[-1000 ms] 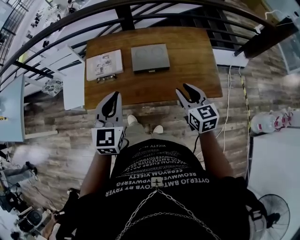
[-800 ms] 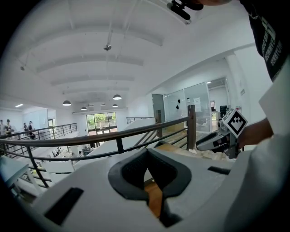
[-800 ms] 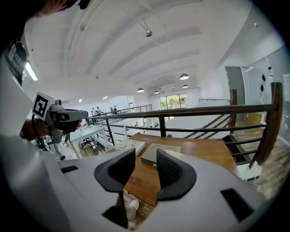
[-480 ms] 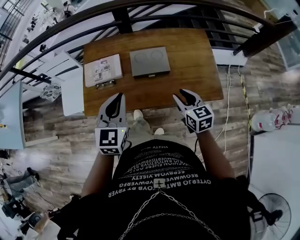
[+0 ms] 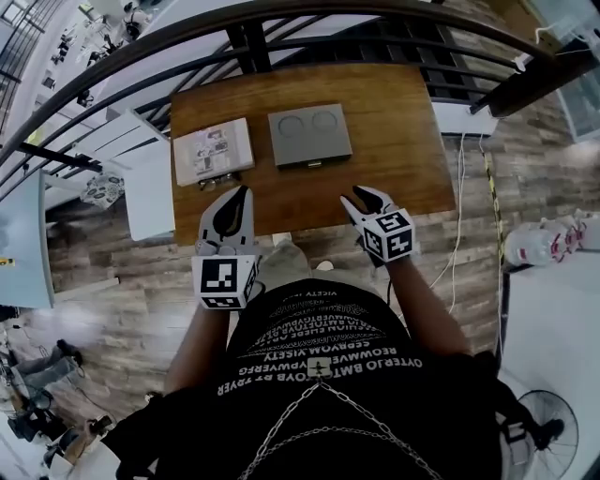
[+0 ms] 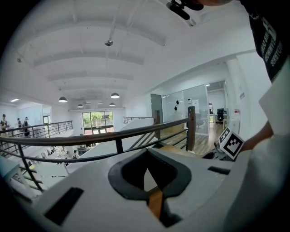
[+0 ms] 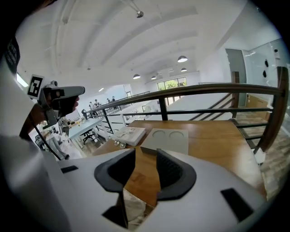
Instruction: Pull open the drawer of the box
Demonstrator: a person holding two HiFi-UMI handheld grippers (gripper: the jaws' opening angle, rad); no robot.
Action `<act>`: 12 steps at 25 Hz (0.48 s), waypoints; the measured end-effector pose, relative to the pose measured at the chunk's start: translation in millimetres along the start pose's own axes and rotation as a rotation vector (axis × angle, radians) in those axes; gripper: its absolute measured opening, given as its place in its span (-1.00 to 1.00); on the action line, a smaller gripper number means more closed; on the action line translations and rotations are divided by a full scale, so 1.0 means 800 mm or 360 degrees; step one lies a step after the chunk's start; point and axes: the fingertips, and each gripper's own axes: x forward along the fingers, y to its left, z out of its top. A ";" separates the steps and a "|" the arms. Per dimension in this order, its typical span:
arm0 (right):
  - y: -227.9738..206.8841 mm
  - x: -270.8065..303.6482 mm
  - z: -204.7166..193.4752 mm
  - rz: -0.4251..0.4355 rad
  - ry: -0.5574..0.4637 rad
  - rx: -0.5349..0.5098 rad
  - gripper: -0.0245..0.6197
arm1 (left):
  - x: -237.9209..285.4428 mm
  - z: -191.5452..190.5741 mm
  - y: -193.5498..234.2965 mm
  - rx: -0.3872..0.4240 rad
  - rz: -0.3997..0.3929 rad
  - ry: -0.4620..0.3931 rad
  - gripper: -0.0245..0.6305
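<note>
A flat grey box (image 5: 309, 136) with two round dents in its lid lies on the wooden table (image 5: 394, 112); a small drawer pull (image 5: 312, 164) shows on its near edge and the drawer looks closed. My left gripper (image 5: 241, 194) hovers over the table's near edge, left of the box, its tips together and nothing held. My right gripper (image 5: 362, 198) hovers at the near edge to the box's right, jaws apart and empty. Past the right gripper (image 7: 146, 158), the box (image 7: 167, 139) lies straight ahead. The left gripper (image 6: 146, 156) points up at the railing, so no box shows in its view.
A white booklet box (image 5: 213, 150) and a pair of glasses (image 5: 217, 178) lie on the table left of the grey box. A dark curved railing (image 5: 281, 19) runs behind the table. A white cabinet (image 5: 150, 183) stands at the table's left side.
The right gripper has shifted slightly left and nearer the body along the table's front edge. The left gripper has hardly moved. Neither gripper's jaws have changed.
</note>
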 end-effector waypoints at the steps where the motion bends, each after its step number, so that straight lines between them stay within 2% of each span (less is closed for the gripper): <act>1: -0.003 0.010 -0.002 -0.0005 0.0016 0.0009 -0.48 | 0.005 0.000 0.007 0.0000 0.0001 0.0003 -0.91; 12: -0.014 0.106 -0.015 -0.0071 0.0182 0.0038 -0.47 | 0.041 -0.015 0.078 -0.0026 -0.0030 0.0061 -0.91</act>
